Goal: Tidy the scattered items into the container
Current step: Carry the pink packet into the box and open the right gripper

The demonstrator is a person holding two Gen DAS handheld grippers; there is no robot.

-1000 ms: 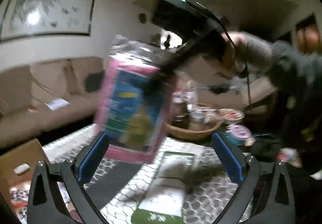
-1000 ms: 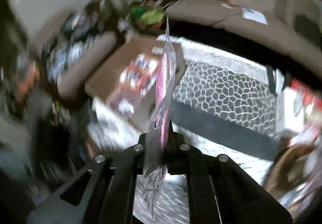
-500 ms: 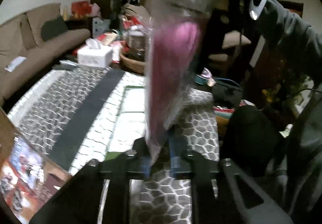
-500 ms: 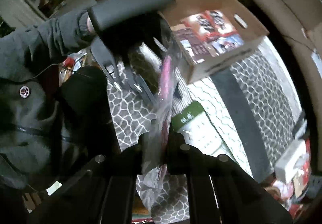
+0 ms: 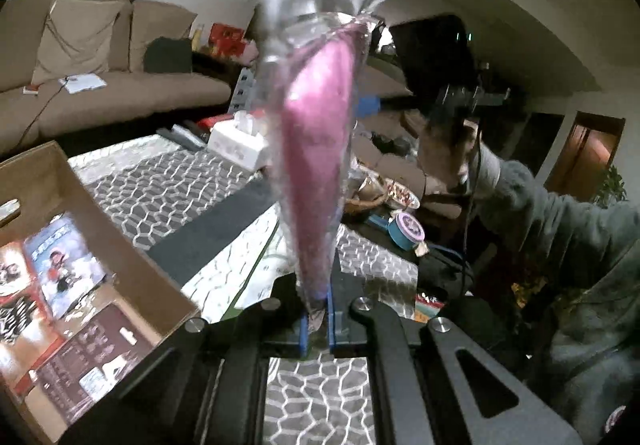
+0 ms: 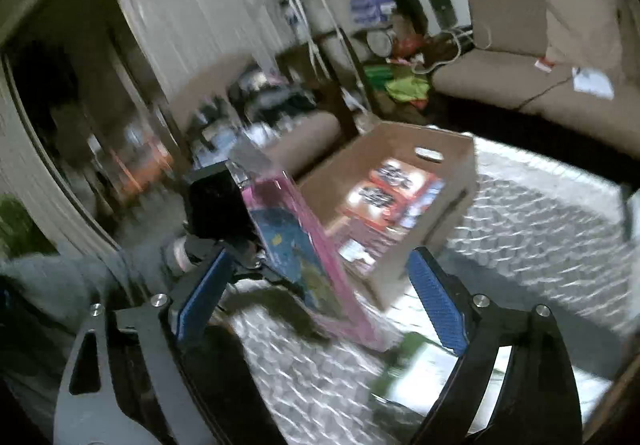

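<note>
My left gripper (image 5: 317,319) is shut on the lower edge of a pink packet in clear plastic (image 5: 318,149), held upright and edge-on above the patterned table. In the right wrist view the same pink packet (image 6: 308,253) shows its blue face, with the left gripper (image 6: 240,245) holding it. My right gripper (image 6: 320,297) is open and empty, its blue pads either side of the packet's image but apart from it. The cardboard box (image 5: 132,269) with several packets inside sits at the left; it also shows in the right wrist view (image 6: 448,205).
A green and white flat packet (image 6: 416,361) lies on the table under the right gripper. A white tissue box (image 5: 236,143), a wicker basket (image 5: 364,201) and a teal tin (image 5: 406,231) stand at the table's far side. A sofa (image 5: 120,97) runs behind.
The pink packet passed from my right gripper to my left. The left gripper closed on it; the right gripper opened and drew back. The box is now near the left gripper.
</note>
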